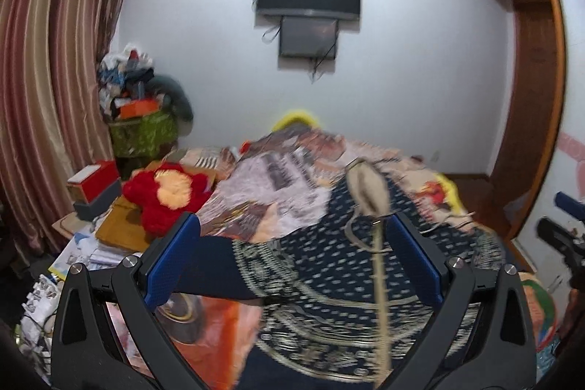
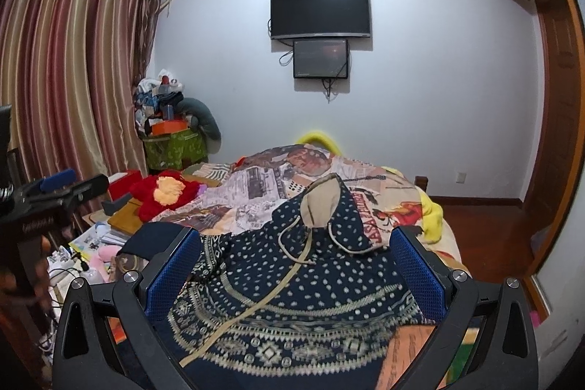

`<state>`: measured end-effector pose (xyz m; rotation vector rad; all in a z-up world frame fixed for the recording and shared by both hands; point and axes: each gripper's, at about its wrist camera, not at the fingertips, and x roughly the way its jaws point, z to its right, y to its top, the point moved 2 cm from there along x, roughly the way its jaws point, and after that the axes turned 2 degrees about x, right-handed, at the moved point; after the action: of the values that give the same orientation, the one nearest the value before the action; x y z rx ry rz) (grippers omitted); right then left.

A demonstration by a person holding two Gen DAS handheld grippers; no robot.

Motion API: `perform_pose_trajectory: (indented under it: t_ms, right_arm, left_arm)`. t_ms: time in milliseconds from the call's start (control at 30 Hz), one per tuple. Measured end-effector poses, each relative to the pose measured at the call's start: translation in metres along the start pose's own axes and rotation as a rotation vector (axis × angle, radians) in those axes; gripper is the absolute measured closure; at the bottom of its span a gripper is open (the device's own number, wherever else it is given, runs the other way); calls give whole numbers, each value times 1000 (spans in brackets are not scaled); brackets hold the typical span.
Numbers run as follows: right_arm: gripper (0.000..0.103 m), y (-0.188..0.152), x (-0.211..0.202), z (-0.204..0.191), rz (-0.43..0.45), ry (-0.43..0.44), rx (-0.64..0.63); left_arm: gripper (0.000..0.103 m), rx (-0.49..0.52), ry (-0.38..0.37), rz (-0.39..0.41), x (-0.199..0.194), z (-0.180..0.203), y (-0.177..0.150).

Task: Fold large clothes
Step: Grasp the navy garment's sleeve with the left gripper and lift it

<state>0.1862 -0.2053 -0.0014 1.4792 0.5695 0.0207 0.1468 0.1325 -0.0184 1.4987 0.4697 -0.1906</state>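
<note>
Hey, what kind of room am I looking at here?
Most likely a bedroom: a bed covered with a printed blanket, a wall-mounted TV, striped curtains, and a navy patterned hoodie spread out on the bed.

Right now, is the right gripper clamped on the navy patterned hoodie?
No: the right gripper stands wide open above the navy hoodie, its blue pads apart and pinching no fabric.
</note>
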Motion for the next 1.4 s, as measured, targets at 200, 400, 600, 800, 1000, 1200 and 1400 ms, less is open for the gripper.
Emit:
perform_pose_trajectory:
  t_ms: [200,400,600,800,1000,1200,1400]
  right_arm:
    - [0,8,70,-1,-63,29,-10]
    - [0,3,163,-7,-217,64,-38]
    - [0,-31,263,-12,-472,89,-14]
    - [0,-89,351,-19,-769,101,18]
    - [0,-131,398,-34,-942,124,32]
    - [0,-142,407,-55,-947,141,-87]
    - [0,-154,402,-70,-929,146,-220]
  left_arm:
    - [0,-78,14,-212,80,-60,-11]
    - [0,-230,85,-438,158,-128,-59]
    - [0,-342,105,-620,202,-171,-124]
    - [0,-504,59,-645,213,-195,-163]
    - [4,-635,-9,-658,227,-208,-177]
    - [12,-720,-28,-610,239,-230,-170]
    - [73,-786,87,-585,255,-260,-161]
